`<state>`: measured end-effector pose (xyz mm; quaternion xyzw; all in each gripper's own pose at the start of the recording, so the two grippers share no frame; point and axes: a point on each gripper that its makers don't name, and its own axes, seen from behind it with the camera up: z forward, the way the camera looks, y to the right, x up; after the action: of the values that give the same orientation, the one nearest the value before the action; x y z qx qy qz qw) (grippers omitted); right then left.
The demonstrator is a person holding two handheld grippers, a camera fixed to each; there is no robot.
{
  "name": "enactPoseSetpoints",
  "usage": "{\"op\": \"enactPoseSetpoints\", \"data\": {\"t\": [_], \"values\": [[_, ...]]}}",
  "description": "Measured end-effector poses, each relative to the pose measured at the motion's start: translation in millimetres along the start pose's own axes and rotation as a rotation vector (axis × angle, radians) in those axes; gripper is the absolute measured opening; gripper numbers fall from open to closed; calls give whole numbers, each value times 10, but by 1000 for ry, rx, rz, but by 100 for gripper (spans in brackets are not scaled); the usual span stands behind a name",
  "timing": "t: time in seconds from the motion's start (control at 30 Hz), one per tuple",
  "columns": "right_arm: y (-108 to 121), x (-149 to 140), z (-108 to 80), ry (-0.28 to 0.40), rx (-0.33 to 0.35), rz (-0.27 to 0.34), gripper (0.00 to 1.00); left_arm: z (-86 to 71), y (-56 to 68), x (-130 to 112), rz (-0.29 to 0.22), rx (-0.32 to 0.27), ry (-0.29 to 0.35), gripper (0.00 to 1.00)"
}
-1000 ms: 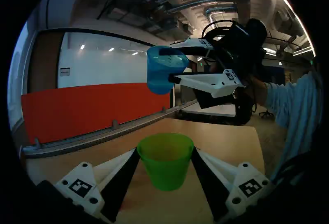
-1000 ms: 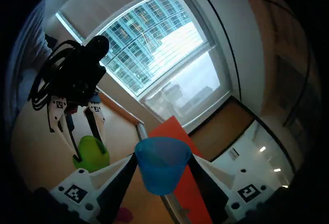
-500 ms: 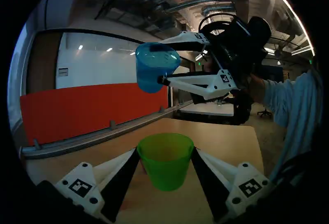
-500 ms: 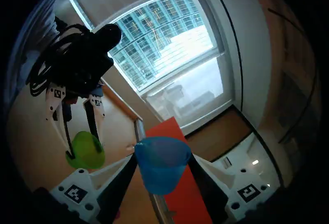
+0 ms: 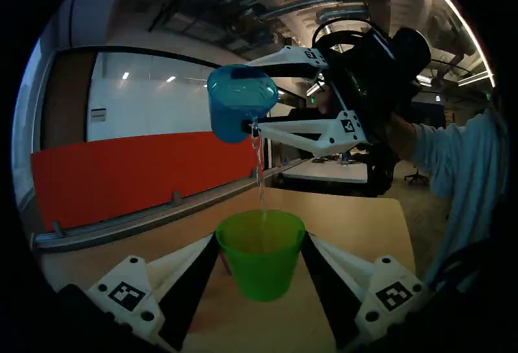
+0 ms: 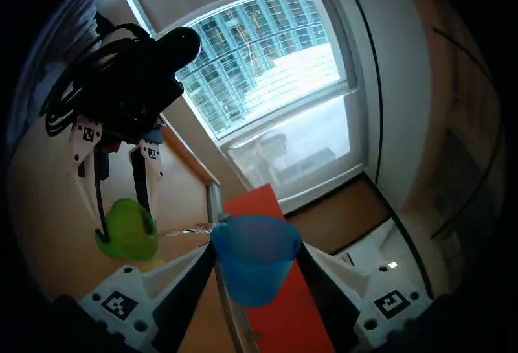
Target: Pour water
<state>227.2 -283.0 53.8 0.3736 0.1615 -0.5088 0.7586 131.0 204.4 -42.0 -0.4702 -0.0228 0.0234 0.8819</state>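
Note:
A green cup [image 5: 261, 259] stands upright between the fingers of my left gripper [image 5: 261, 269], which is shut on it just above the wooden table [image 5: 349, 217]. Above it, my right gripper [image 5: 259, 103] holds a blue cup [image 5: 238, 102] tipped on its side, and a thin stream of water [image 5: 260, 171] falls from its rim into the green cup. In the right gripper view, the blue cup [image 6: 254, 257] sits clamped in my right gripper [image 6: 254, 269], with the green cup [image 6: 126, 230] and the left gripper [image 6: 120, 223] to its left.
An orange wall panel [image 5: 129, 171] and a metal rail [image 5: 162, 207] run along the table's far edge. A person's sleeve [image 5: 466, 165] is at the right. A large window [image 6: 272, 81] fills the background of the right gripper view.
The blue cup has tipped further and shifted slightly left over the green cup, and water has begun streaming out of it. The green cup has stayed put.

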Motion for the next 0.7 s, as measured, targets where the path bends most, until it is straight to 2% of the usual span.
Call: {"op": "enactPoseSetpoints", "data": {"t": [0.7], "values": [[61,28,60,0,-15,-92,91,4,-3,27,13,3,7,88]]}}
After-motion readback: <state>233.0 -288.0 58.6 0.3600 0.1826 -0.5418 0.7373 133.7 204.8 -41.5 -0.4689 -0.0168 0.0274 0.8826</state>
